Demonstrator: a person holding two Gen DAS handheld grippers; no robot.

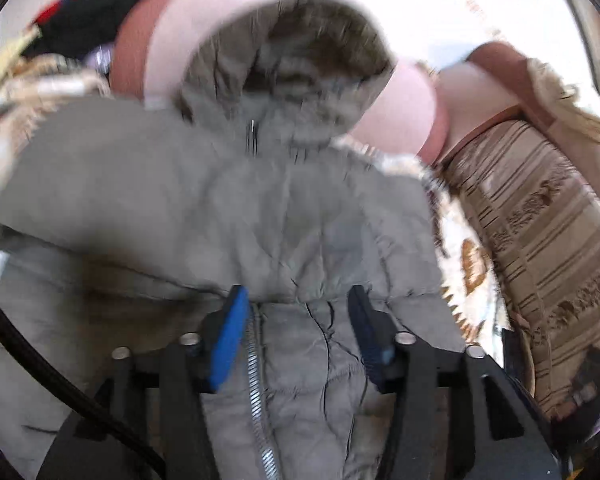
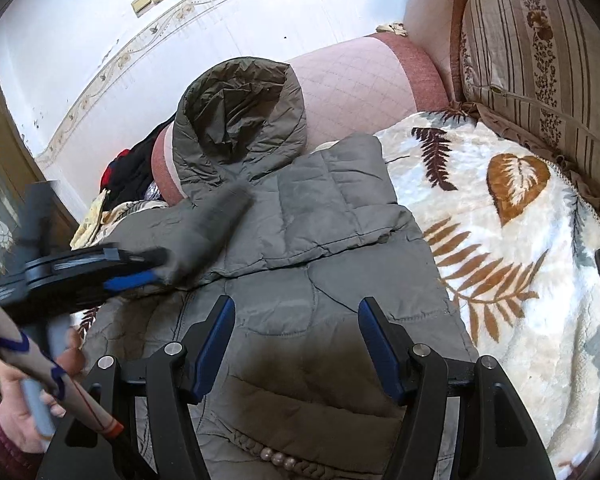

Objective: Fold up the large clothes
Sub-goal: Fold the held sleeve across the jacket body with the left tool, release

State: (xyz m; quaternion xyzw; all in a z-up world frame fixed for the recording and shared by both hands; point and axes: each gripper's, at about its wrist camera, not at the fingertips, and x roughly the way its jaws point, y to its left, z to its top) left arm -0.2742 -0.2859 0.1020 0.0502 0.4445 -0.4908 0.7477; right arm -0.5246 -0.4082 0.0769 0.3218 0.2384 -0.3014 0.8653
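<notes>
A grey-olive padded jacket (image 2: 340, 272) lies front up on a bed, with its hood (image 2: 240, 120) resting against a pink bolster. One sleeve (image 2: 332, 184) is folded flat over the chest. The other sleeve (image 2: 216, 220), blurred, slants across the chest, and its end sits right at the tips of my left gripper (image 2: 158, 268). In the left wrist view the left gripper (image 1: 299, 294) is open above the jacket (image 1: 300, 200), straddling the zipper (image 1: 256, 380) with nothing pinched. My right gripper (image 2: 296, 303) hangs open over the jacket's lower half.
A white blanket with brown leaf prints (image 2: 500, 220) covers the bed to the right. A striped cushion (image 2: 532, 40) and the pink bolster (image 2: 360, 84) stand along the back. Dark clothes (image 2: 132, 168) are piled at the left. A hand (image 2: 20, 392) grips the left gripper's handle.
</notes>
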